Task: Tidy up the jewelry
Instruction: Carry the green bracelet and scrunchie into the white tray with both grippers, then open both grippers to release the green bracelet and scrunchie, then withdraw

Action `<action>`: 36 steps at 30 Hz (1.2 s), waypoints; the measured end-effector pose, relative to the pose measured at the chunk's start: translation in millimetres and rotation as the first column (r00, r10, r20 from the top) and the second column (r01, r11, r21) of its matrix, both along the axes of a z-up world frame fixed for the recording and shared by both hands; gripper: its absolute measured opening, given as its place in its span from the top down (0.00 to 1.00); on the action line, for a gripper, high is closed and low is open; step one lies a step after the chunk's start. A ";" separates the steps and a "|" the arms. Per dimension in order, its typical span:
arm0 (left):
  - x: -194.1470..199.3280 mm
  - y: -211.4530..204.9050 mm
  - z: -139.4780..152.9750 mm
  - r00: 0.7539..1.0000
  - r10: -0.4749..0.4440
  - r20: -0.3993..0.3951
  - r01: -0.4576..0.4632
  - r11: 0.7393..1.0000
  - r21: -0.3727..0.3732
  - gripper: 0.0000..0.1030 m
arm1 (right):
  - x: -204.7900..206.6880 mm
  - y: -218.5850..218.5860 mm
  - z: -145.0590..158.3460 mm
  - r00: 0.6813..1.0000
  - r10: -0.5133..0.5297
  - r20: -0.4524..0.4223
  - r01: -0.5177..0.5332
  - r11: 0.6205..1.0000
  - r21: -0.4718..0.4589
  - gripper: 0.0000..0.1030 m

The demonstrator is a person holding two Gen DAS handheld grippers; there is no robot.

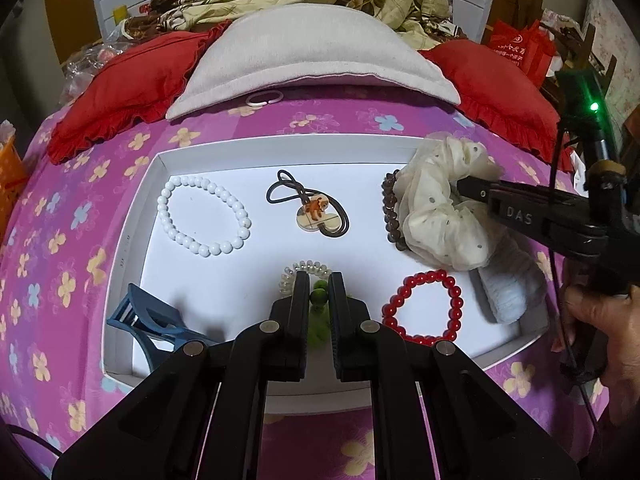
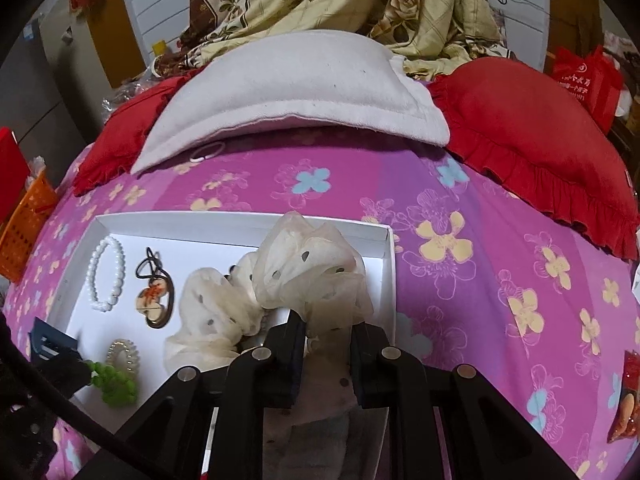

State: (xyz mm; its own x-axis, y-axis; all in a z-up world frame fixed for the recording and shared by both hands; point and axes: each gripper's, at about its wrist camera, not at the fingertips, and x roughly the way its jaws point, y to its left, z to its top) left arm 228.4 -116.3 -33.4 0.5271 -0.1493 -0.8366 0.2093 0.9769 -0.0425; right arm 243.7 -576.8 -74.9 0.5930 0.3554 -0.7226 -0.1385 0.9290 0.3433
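A white tray (image 1: 144,184) lies on the pink flowered bedspread. In it are a white bead bracelet (image 1: 202,216), a hair tie with a charm (image 1: 310,210), a brown bead bracelet (image 1: 390,210), a red bead bracelet (image 1: 424,306), a clear coil tie (image 1: 296,270), a blue hair claw (image 1: 148,322) and a pale blue scrunchie (image 1: 512,288). My left gripper (image 1: 319,294) is shut on a green bead bracelet (image 1: 319,300) just above the tray floor. My right gripper (image 2: 326,330) is shut on a cream dotted scrunchie (image 2: 312,276) and holds it over the tray's right side (image 1: 440,204).
A grey pillow (image 1: 308,52) and red cushions (image 1: 132,84) lie behind the tray. A white ring (image 1: 262,98) sits at the pillow's edge. An orange basket (image 2: 24,224) is at the left, a red bag (image 2: 584,76) at the far right, and a snack packet (image 2: 630,396) lies on the bedspread.
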 end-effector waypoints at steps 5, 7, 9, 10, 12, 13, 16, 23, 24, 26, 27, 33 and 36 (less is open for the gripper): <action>0.1 1.9 -2.6 1.000 0.031 -0.006 -0.031 1.000 -0.005 0.69 | -13.3 0.9 5.1 1.000 0.000 0.031 0.000 1.000 0.004 0.58; -1.5 3.0 -3.1 0.999 0.037 -0.004 -0.037 0.999 -0.011 0.57 | -23.4 -0.6 11.5 0.998 0.000 0.056 -0.001 1.000 0.002 0.58; -4.3 5.1 -2.7 0.999 0.046 -0.008 -0.046 0.999 -0.020 0.53 | -31.9 -4.8 16.1 0.998 -0.004 0.061 0.002 1.000 0.024 0.58; -5.4 5.4 -2.3 0.999 0.049 -0.007 -0.049 0.999 -0.022 0.52 | -37.6 -7.8 19.0 0.998 -0.009 0.064 0.007 0.999 0.035 0.58; -9.3 6.4 -0.2 0.998 0.057 0.000 -0.057 0.998 -0.022 0.52 | -47.8 -12.0 23.3 0.997 -0.020 0.068 0.017 0.999 0.048 0.57; -10.3 6.6 0.3 0.998 0.059 0.003 -0.059 0.998 -0.020 0.52 | -52.4 -13.7 25.2 0.997 -0.024 0.068 0.021 0.998 0.053 0.56; -17.2 7.2 4.3 0.997 0.070 0.019 -0.069 0.997 -0.019 0.52 | -68.6 -15.7 31.1 0.997 -0.029 0.071 0.025 0.998 0.057 0.44; -39.3 7.3 17.5 0.995 0.079 0.060 -0.078 0.997 -0.015 0.52 | -105.4 -8.2 42.1 0.994 -0.039 0.105 0.036 0.999 0.036 0.40; -42.3 7.1 19.4 0.995 0.078 0.069 -0.078 0.997 -0.013 0.52 | -109.7 -7.1 42.3 0.993 -0.037 0.109 0.033 0.999 0.034 0.40; -50.6 6.3 24.5 0.993 0.079 0.089 -0.079 0.997 -0.003 0.52 | -120.0 -1.4 44.8 0.992 -0.035 0.120 0.033 0.999 0.020 0.38; -53.3 5.7 26.1 0.993 0.078 0.093 -0.079 0.997 0.000 0.52 | -124.6 0.5 45.7 0.992 -0.037 0.124 0.035 0.999 0.015 0.38; -70.4 10.0 37.4 0.987 0.101 0.128 -0.103 0.995 0.012 0.52 | -149.7 10.8 55.9 0.986 -0.041 0.161 0.041 0.999 0.004 0.33; -75.8 14.8 41.1 0.986 0.108 0.126 -0.109 0.994 -0.003 0.52 | -159.0 15.0 60.6 0.984 -0.040 0.176 0.041 0.999 -0.003 0.30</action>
State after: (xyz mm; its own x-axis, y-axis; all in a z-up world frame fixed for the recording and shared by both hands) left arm 152.6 -101.4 7.8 0.6411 -0.0827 -0.7630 0.1055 0.9942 -0.0191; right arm 84.7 -561.8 -14.3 0.7250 0.3239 -0.6079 -0.1584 0.9373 0.3105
